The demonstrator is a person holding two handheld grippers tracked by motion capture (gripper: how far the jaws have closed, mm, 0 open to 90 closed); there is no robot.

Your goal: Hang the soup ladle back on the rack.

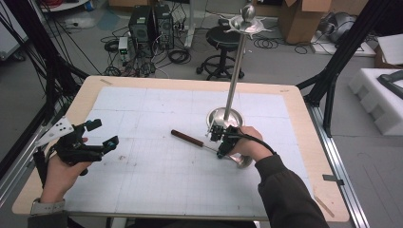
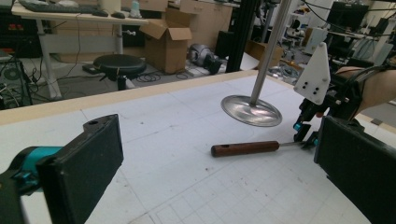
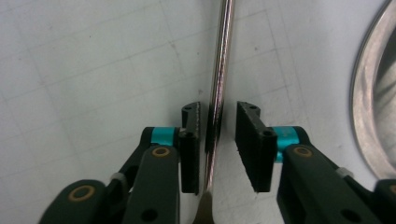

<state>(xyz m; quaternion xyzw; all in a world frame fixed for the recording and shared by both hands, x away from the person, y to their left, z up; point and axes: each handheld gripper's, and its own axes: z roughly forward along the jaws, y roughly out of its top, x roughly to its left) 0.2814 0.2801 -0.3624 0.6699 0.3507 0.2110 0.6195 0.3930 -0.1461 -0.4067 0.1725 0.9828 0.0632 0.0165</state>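
High view: white gridded mat (image 1: 157,171) on wooden table (image 1: 85,92). Left gripper (image 1: 105,134) at left edge of mat, held in left hand (image 1: 59,168), jaws spread wide, holding nothing. Right gripper (image 1: 218,144) right of mat centre, in right hand (image 1: 252,145), pointing down at a ladle (image 1: 199,142) lying flat. Ladle's dark wooden handle (image 1: 187,138) pointing left, thin metal shaft running right under the gripper, bowl (image 1: 244,161) peeking out below the hand. Just behind, a steel stand (image 1: 235,66) with round base (image 1: 223,115) on the mat and pronged top; upright pole.

Left gripper view: two black pads far apart, nothing between. Beyond them, the ladle handle (image 2: 245,148) flat on the mat, stand base (image 2: 251,111) behind it, right gripper (image 2: 306,135) over the shaft with white plate on top.

Right gripper view: right gripper (image 3: 218,140) jaws straddling the shiny ladle shaft (image 3: 217,88). Left pad touching or nearly touching shaft, gap on the other side; not clamped. Curved rim of stand base (image 3: 369,116) at right edge.
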